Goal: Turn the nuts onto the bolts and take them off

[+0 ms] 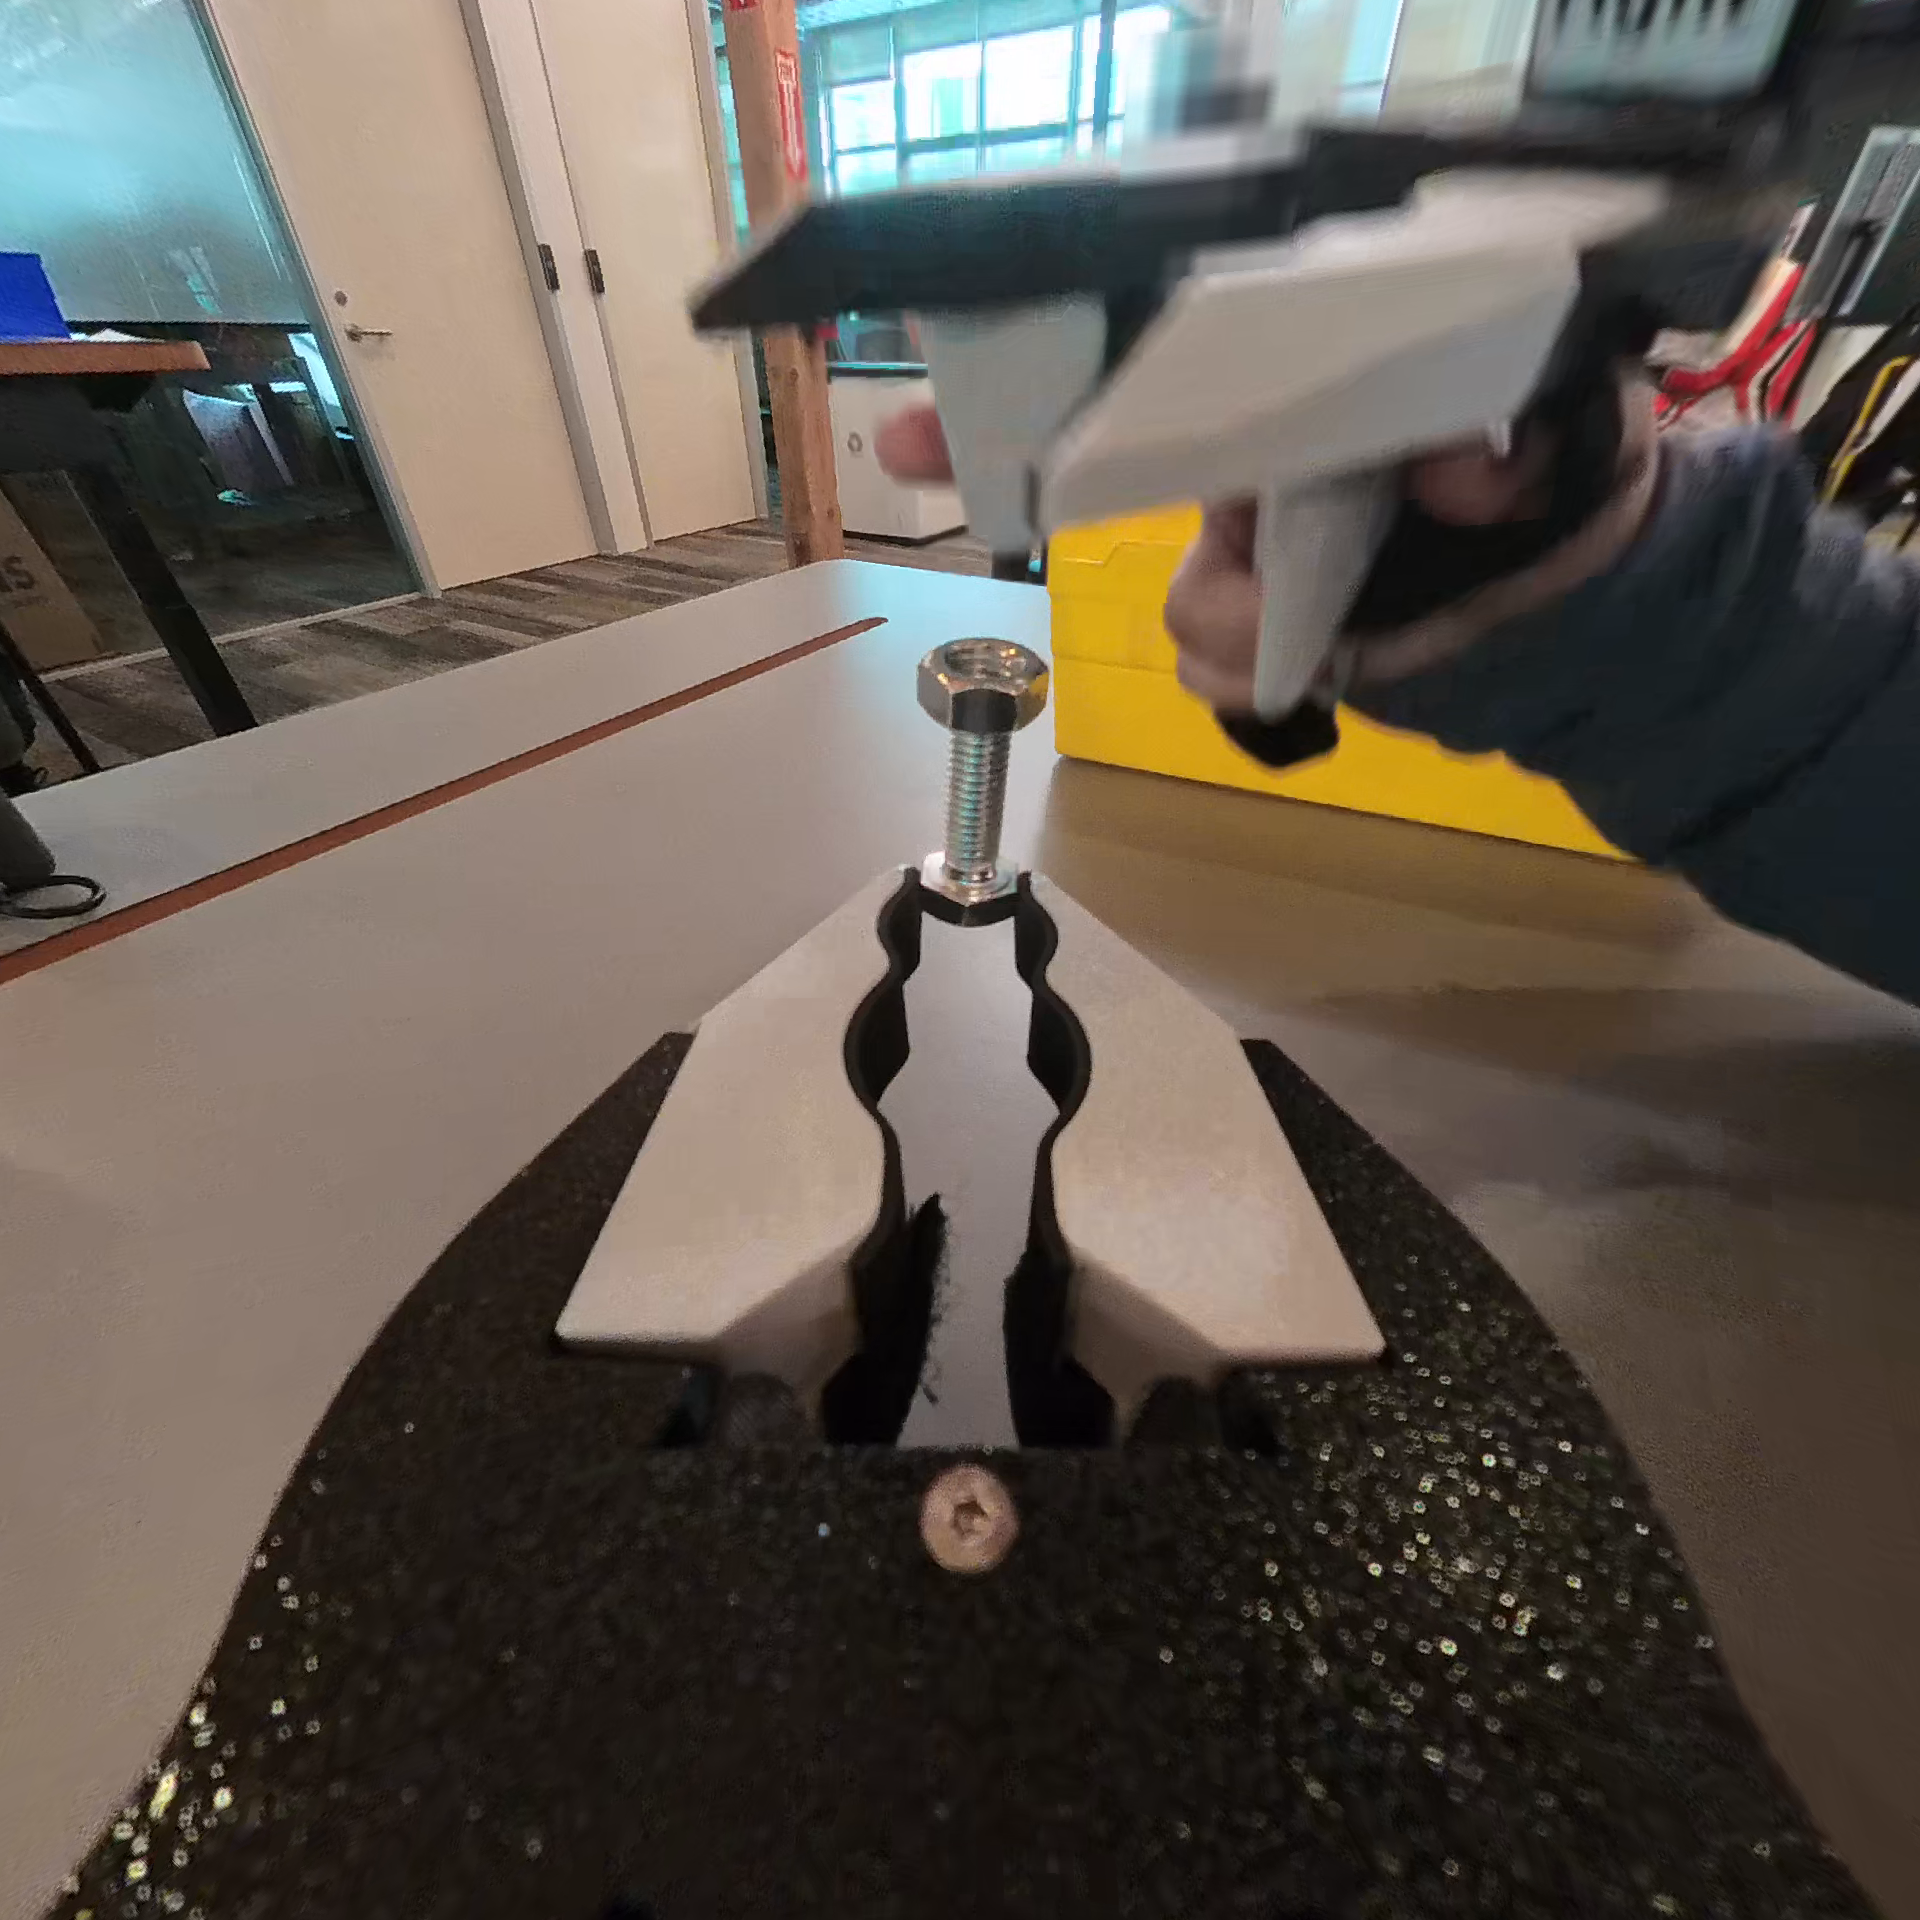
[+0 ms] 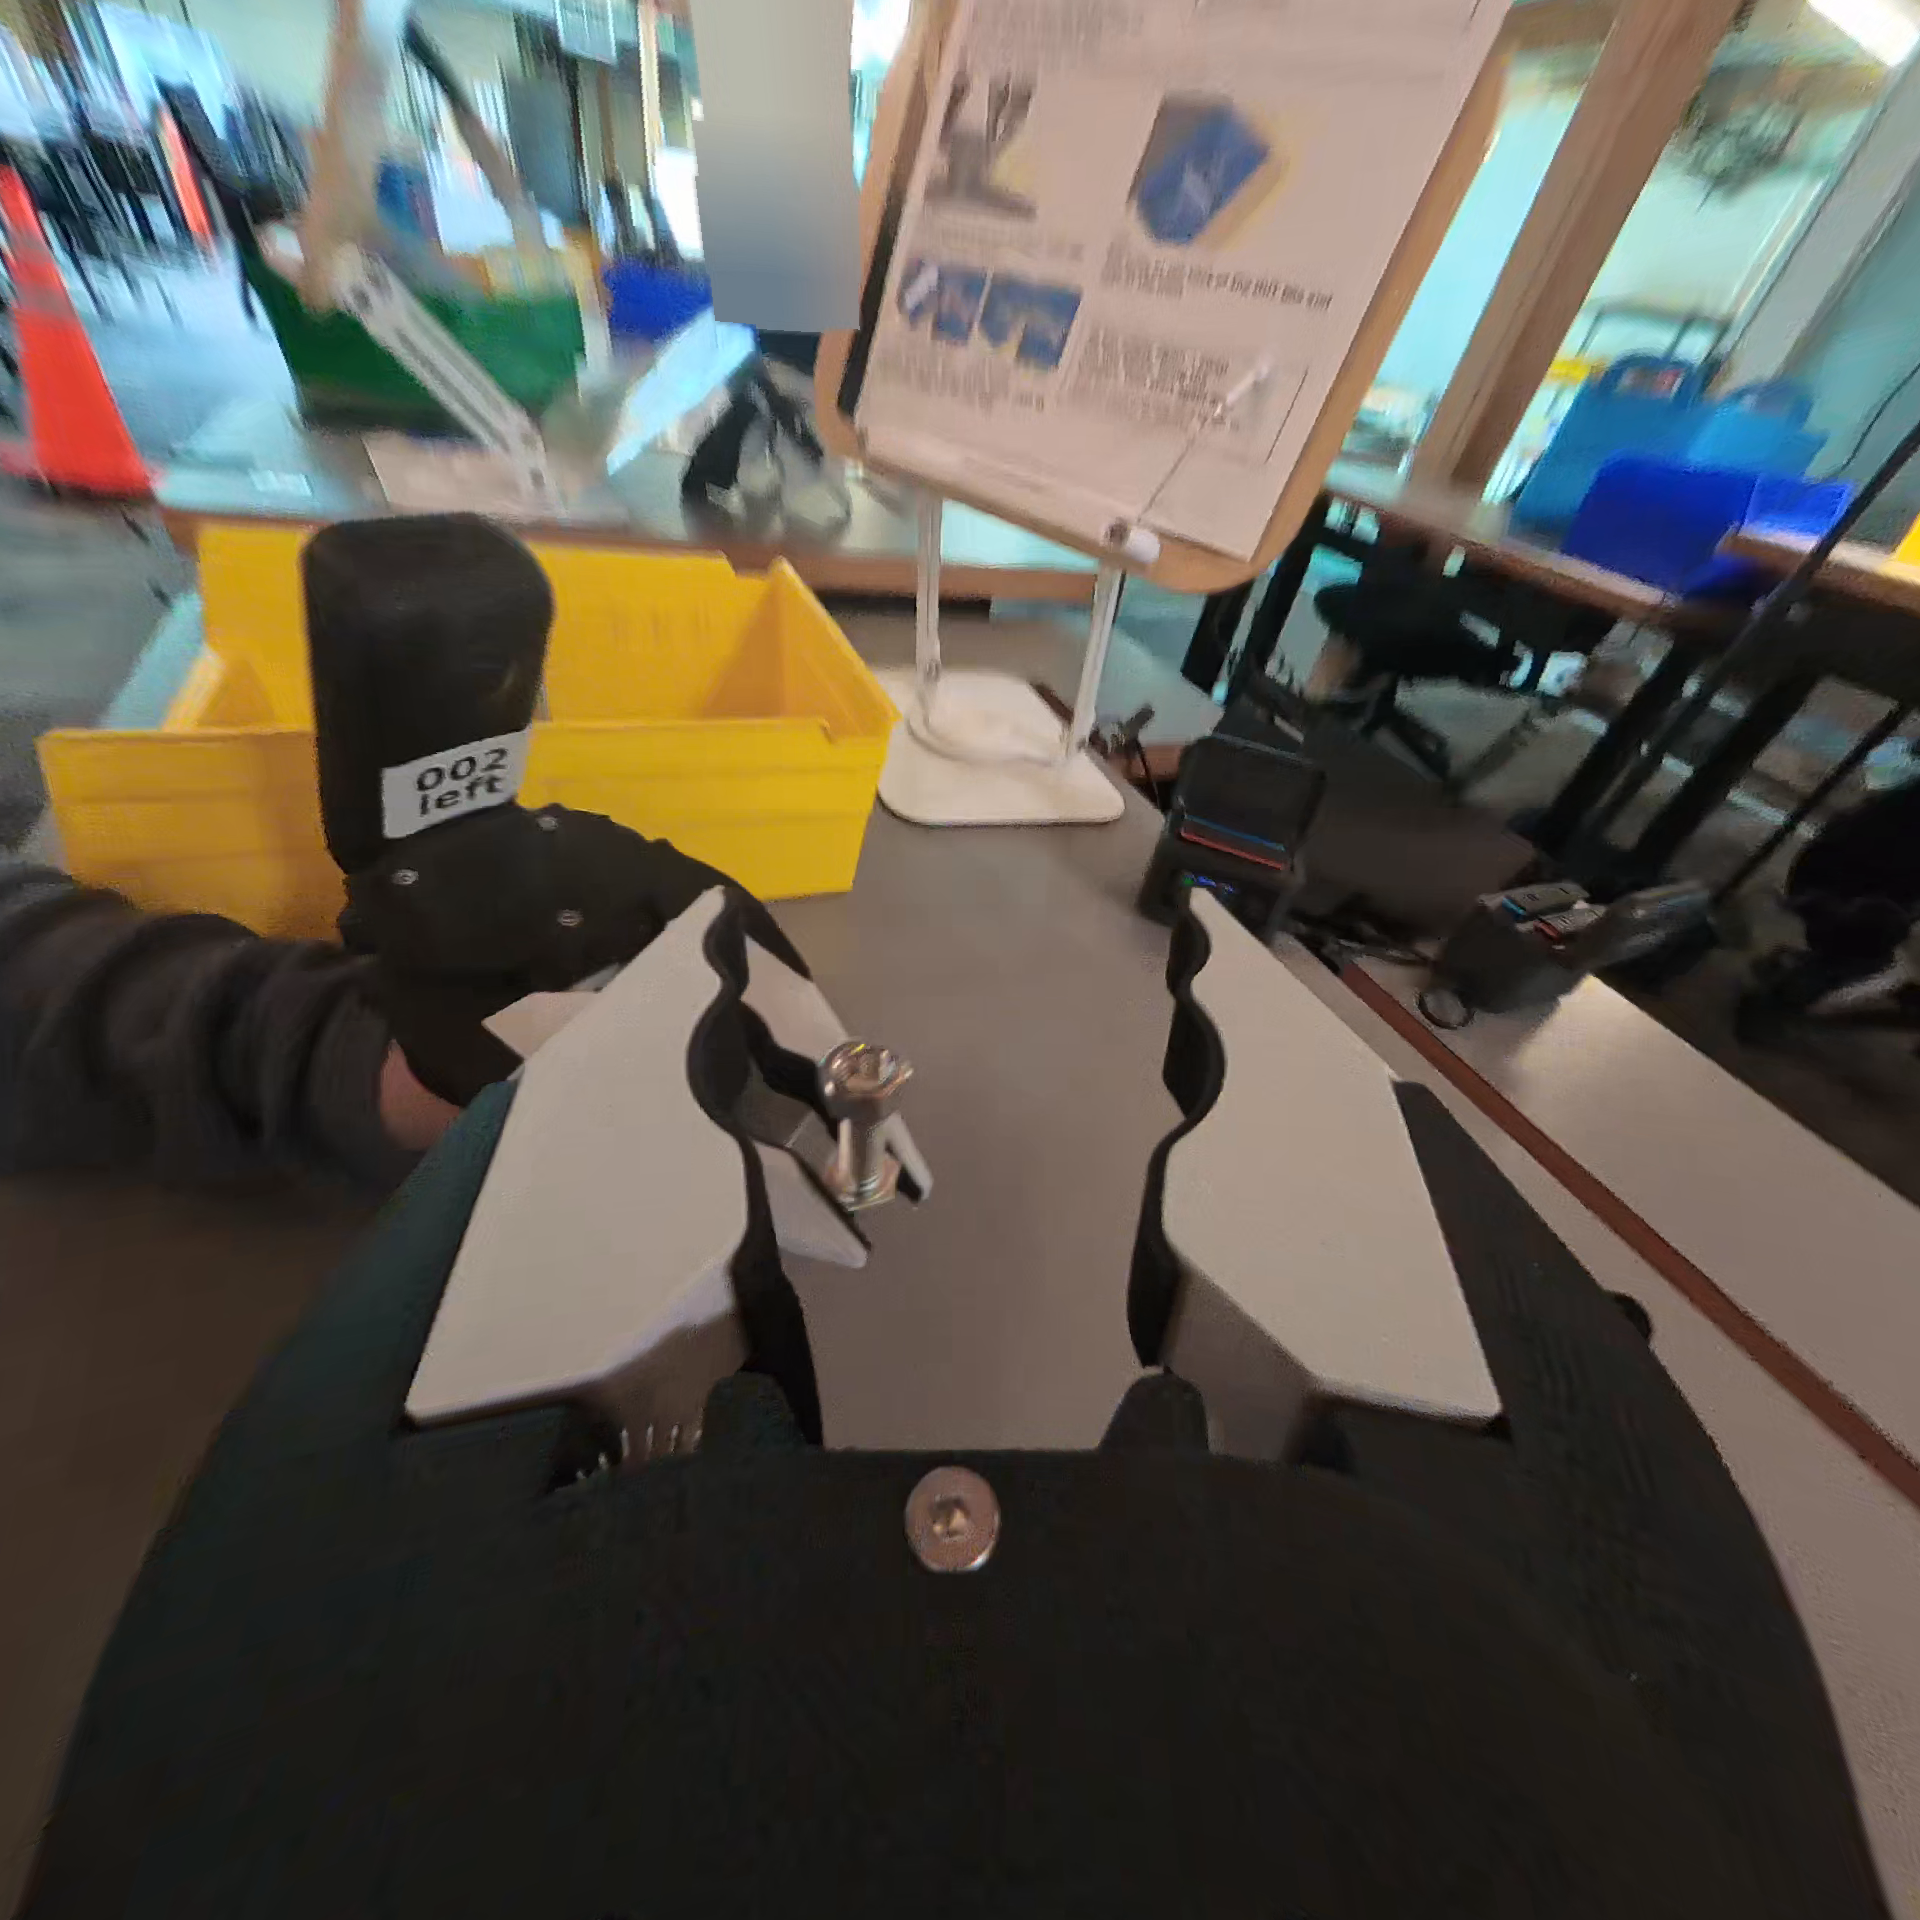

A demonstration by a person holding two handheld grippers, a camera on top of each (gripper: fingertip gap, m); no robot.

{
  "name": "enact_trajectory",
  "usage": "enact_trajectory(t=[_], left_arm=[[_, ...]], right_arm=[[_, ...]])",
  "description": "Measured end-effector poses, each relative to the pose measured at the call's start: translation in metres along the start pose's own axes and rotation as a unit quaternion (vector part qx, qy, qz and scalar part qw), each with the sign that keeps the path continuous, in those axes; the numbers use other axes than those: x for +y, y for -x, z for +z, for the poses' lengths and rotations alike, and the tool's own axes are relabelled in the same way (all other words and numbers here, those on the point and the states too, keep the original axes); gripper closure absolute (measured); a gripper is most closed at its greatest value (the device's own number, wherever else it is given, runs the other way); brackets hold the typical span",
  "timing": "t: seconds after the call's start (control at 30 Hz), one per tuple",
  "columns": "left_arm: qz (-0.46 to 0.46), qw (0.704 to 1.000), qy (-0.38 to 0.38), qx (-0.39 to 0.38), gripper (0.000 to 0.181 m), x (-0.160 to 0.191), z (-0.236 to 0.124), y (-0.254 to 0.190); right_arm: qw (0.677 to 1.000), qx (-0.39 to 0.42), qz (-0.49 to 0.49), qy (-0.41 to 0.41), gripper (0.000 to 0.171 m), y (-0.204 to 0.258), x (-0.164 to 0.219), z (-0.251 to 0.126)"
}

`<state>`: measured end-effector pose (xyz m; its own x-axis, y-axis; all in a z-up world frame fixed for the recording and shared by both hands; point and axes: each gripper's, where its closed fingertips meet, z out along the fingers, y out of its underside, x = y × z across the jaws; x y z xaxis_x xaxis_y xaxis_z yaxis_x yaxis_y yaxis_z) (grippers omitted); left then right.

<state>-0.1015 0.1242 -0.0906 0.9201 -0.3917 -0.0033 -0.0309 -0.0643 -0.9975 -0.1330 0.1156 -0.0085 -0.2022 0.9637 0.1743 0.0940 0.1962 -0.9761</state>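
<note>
A silver bolt (image 1: 980,764) stands upright, head up, its lower end threaded into a silver nut (image 1: 971,883). My left gripper (image 1: 971,891) is shut on the nut at its fingertips, just above the grey table (image 1: 416,1039). In the right wrist view the left gripper (image 2: 878,1195) reaches in from the left with the bolt (image 2: 862,1112) standing in it. My right gripper (image 2: 961,925) is open wide and empty, above and behind the bolt. In the left wrist view the right gripper (image 1: 1023,520) is blurred, up and to the right of the bolt head.
A yellow bin (image 1: 1143,644) (image 2: 675,727) stands on the table behind the bolt. A tilted board with a sheet on a white stand (image 2: 997,758) is at the back. Black devices (image 2: 1236,831) and cables sit at the table's right edge. About 8 cm separates my left fingertips from my right.
</note>
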Motion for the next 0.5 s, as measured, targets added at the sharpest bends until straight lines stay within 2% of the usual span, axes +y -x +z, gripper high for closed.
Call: enact_trajectory(t=[0.17,0.27,0.5], left_arm=[[0.003,1.0,0.002,0.001,0.166,0.001,0.0,-0.001],[0.002,1.0,0.003,0.003,0.166,0.001,0.001,-0.001],[0.001,1.0,0.009,0.009,0.166,0.002,0.001,-0.002]], right_arm=[[0.992,0.039,0.025,-0.117,0.092,0.016,0.028,-0.025],[0.989,0.048,0.024,-0.137,0.094,0.023,0.034,-0.033],[0.99,-0.009,0.051,-0.132,0.101,0.044,0.036,-0.032]])
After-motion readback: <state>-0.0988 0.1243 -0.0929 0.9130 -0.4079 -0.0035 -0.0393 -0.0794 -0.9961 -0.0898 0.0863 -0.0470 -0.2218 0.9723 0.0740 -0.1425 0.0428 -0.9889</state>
